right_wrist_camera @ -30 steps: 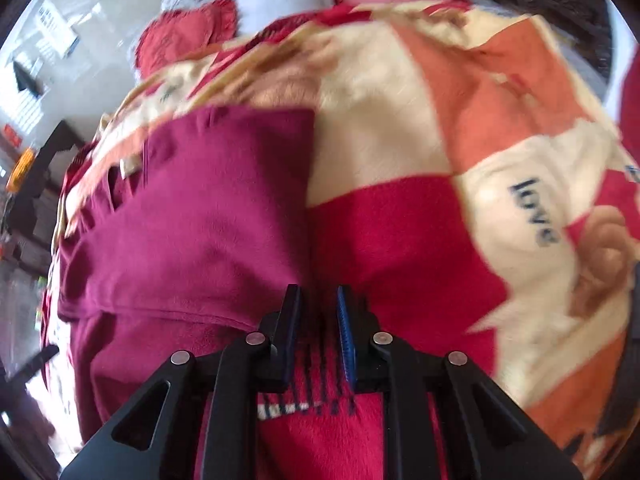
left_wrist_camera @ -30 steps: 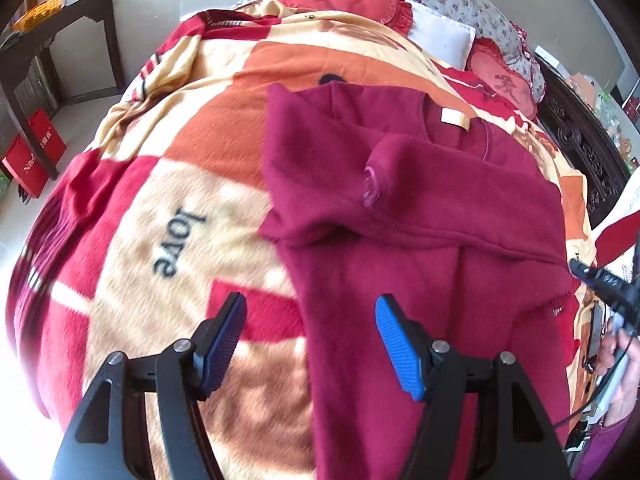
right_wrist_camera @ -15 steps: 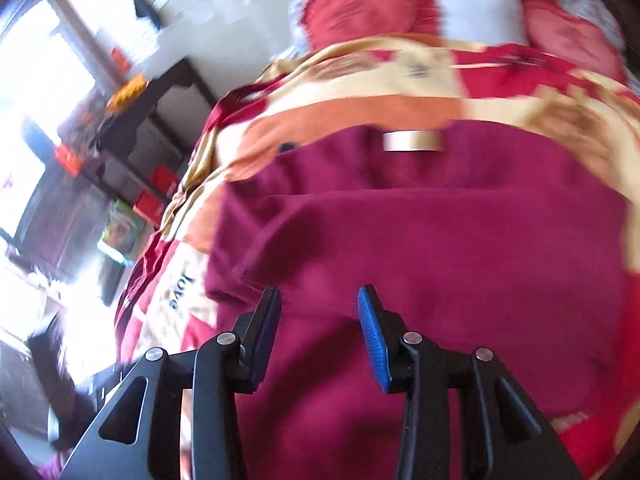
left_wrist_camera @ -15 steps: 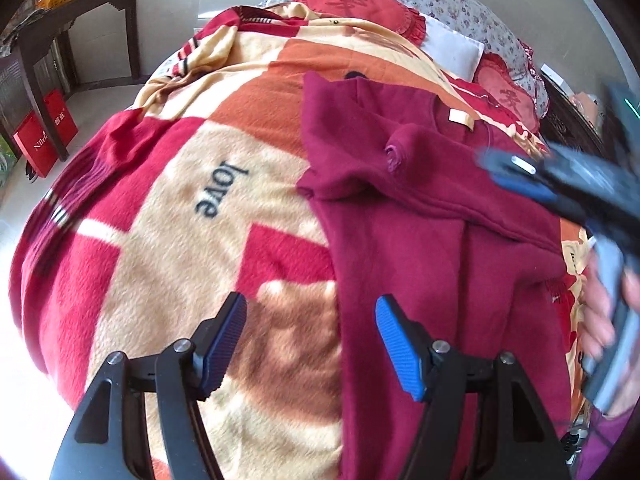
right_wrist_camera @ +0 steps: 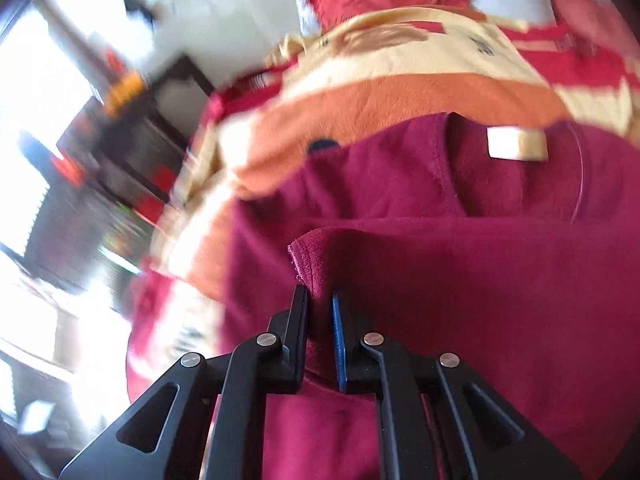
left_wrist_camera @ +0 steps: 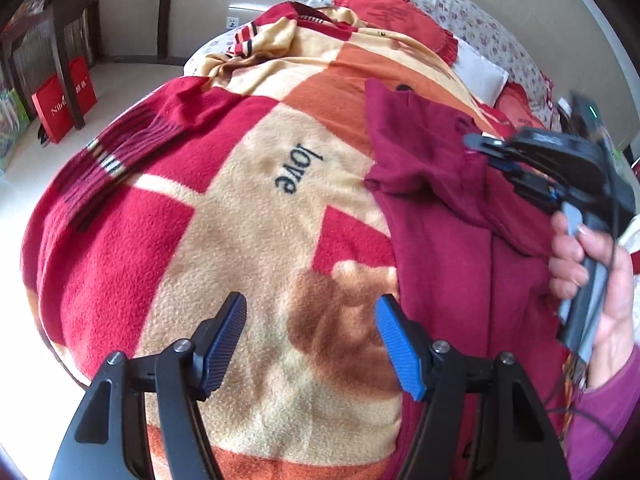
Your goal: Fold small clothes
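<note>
A dark red fleece top lies on the bed's patterned blanket, one sleeve folded across its chest. My left gripper is open and empty, hovering over the blanket just left of the top's lower edge. My right gripper is shut on the cuff of the folded sleeve; it also shows in the left wrist view, held in a hand over the top. The top's neck label lies beyond it.
Red cushions and a white pillow lie at the head of the bed. A dark wooden table and a red box stand on the floor at the left. The blanket's near edge drops off at left.
My right gripper opened, swung over to the folded sleeve and shut on its cuff. My left gripper, still open, drifted left off the top and over the blanket.
</note>
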`<state>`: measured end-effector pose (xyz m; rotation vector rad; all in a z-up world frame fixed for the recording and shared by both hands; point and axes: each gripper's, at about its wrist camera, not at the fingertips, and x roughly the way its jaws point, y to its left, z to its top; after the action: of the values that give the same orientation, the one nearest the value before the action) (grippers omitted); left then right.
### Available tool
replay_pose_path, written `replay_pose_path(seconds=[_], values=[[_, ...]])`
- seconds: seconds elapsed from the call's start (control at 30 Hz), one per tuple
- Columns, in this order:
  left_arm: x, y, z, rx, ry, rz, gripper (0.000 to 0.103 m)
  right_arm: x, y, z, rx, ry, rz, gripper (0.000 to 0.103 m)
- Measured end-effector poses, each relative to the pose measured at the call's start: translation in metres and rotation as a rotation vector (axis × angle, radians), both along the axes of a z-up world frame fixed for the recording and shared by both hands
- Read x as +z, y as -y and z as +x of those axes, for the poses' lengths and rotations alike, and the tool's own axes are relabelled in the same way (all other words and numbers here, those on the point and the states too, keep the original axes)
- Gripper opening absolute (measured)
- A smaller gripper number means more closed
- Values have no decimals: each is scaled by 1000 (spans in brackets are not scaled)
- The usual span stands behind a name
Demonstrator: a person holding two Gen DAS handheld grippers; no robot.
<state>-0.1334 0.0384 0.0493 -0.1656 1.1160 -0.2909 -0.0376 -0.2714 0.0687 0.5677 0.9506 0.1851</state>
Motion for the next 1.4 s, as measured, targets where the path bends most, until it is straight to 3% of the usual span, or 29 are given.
replay_pose_path(seconds=[0.07, 0.1, 0.17, 0.23, 0.3, 0.4, 0.63, 0.77, 0.93, 1.1, 1.13, 1.17, 1.3, 1.4], values=[[2, 0, 0, 7, 9, -8, 71, -1, 10, -9, -24, 38, 113, 0], [3, 2, 1, 3, 8, -11, 71, -5, 5, -10, 0, 32, 98, 0], [4, 6, 0, -11, 3, -17, 71, -17, -14, -3, 81, -48, 45, 22], [9, 10, -5, -29, 9, -32, 73, -29, -29, -3, 171, -141, 43, 23], [13, 13, -10, -40, 25, -42, 81, -16, -22, -21, 161, -87, 44, 23], [20, 18, -22, -65, 36, -61, 87, 7, 3, -62, 177, -62, 78, 23], [17, 37, -55, -179, 7, -26, 87, 50, 77, -195, 168, -118, -125, 25], [8, 37, -78, -215, -38, -25, 87, 36, 114, -271, 74, -196, -204, 27], [-8, 28, -105, -204, -97, -14, 87, -5, 130, -318, 10, -240, -179, 27], [-22, 26, -119, -185, -148, 0, 87, -32, 130, -328, -42, -174, -127, 24], [-21, 26, -121, -185, -143, -1, 87, -34, 131, -328, -62, -164, -129, 8], [-20, 26, -122, -188, -138, -4, 87, -35, 129, -328, -63, -168, -137, 0], [-16, 28, -128, -210, -122, -7, 87, -4, 118, -356, 0, -84, -161, 0], [-19, 25, -130, -206, -129, -25, 87, 1, 114, -385, 32, -122, -133, 0]])
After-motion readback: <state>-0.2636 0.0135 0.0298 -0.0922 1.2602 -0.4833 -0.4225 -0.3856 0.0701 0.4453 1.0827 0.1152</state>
